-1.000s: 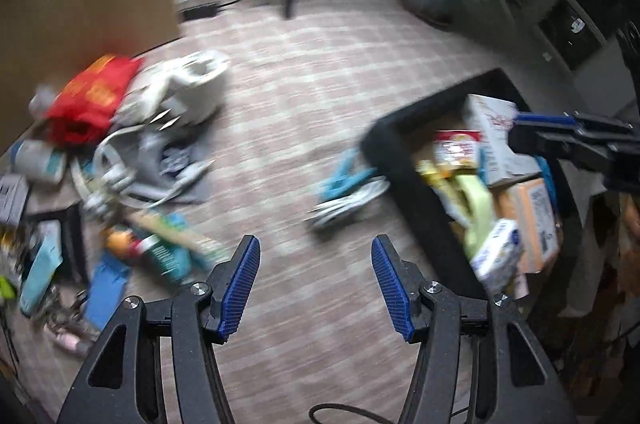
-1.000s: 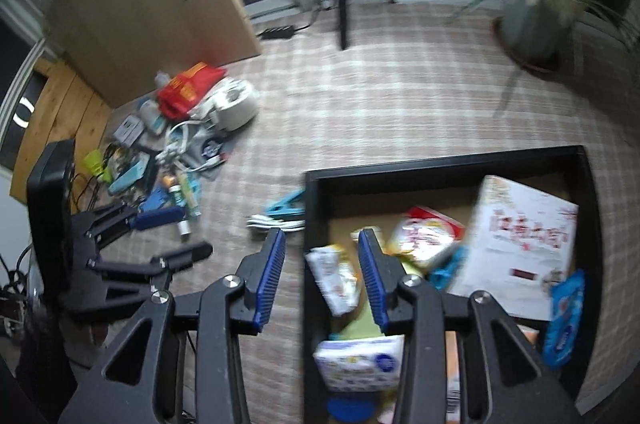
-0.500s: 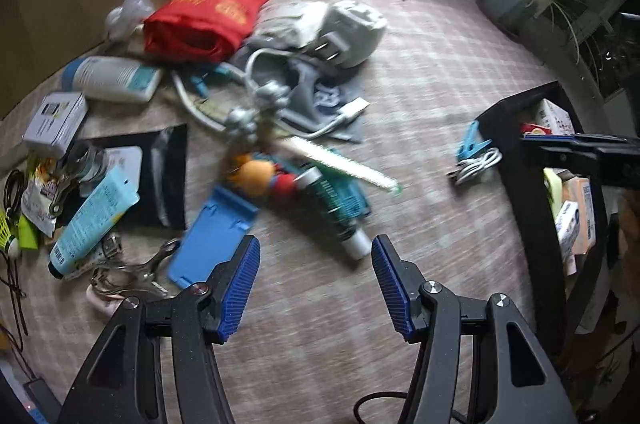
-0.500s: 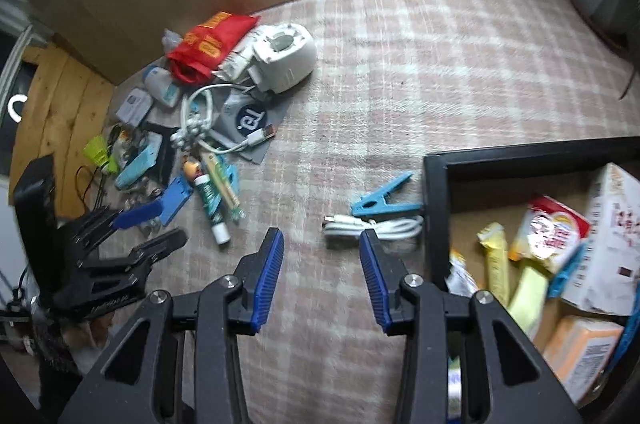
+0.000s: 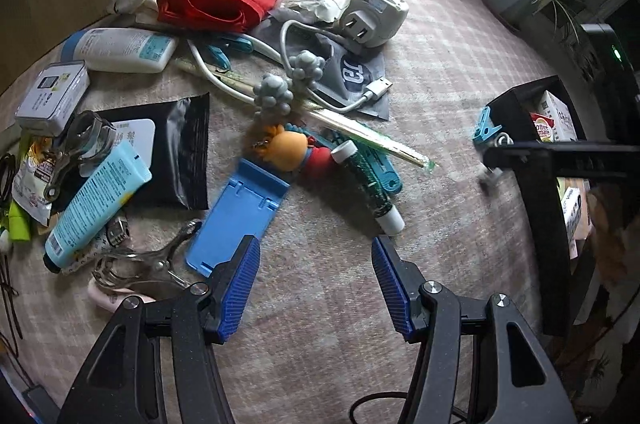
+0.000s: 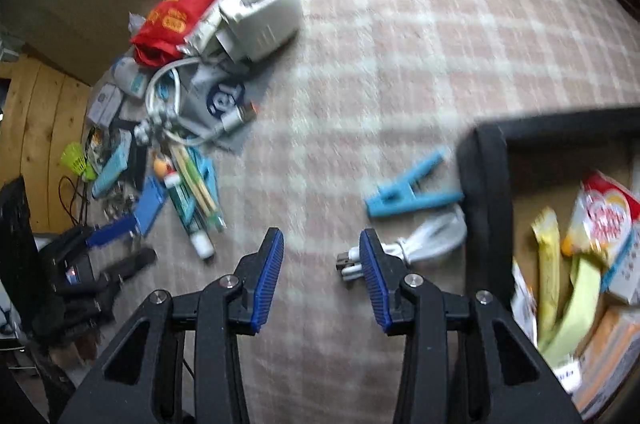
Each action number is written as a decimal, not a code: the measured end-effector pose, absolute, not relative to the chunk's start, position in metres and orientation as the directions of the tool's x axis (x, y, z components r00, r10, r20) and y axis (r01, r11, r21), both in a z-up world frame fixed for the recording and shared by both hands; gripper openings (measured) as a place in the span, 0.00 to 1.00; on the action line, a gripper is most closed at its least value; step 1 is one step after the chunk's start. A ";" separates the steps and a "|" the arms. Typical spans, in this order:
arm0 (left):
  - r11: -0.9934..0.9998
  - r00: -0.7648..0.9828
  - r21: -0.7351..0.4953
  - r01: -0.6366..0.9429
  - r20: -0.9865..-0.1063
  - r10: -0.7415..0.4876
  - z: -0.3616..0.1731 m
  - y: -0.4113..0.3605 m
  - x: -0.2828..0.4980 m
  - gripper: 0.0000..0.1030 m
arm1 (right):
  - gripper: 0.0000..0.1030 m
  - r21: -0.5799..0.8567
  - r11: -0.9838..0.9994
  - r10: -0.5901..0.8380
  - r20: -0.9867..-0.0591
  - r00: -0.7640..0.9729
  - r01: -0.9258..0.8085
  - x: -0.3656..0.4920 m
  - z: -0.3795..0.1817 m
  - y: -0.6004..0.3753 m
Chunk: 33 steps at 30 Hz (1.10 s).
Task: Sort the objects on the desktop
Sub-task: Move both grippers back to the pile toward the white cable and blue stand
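My left hand-held gripper (image 5: 316,284) open, empty; blue stand (image 5: 236,220) just ahead-left on carpet. Judge it light, stiff, slick plastic; pinch across long edges. Right hand-held gripper (image 6: 322,274) open; white cable (image 6: 416,244) just ahead-right.

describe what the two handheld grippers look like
The left gripper and the right gripper look alike: matte black angular linkage arms with silver pivot screws, each finger faced with a ribbed blue pad. A black cable loops beneath the left one.
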<state>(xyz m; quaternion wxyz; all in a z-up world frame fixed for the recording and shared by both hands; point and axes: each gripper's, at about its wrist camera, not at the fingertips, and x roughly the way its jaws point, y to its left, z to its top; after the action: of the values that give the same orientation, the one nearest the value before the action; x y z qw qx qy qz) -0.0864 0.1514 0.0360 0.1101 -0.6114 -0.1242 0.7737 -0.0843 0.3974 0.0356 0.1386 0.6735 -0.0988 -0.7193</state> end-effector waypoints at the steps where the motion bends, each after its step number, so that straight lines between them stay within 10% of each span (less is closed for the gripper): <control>1: -0.944 -0.226 -0.328 -0.023 -0.918 0.325 0.036 0.150 -0.087 0.54 | 0.38 0.319 -0.945 -0.322 -0.945 -0.047 0.066 -0.081 0.036 0.400; 33: -0.909 -0.129 -0.145 -0.391 -0.969 0.210 0.015 0.161 -0.116 0.56 | 0.37 0.119 -0.990 -0.115 -0.992 -0.060 -0.073 -0.069 0.028 0.417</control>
<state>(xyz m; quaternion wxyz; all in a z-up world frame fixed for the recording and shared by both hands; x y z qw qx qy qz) -0.1158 0.1614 0.0151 0.2006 -0.6288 0.0720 0.7477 -0.0694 0.4171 0.0277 0.0144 0.6855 -0.0687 -0.7247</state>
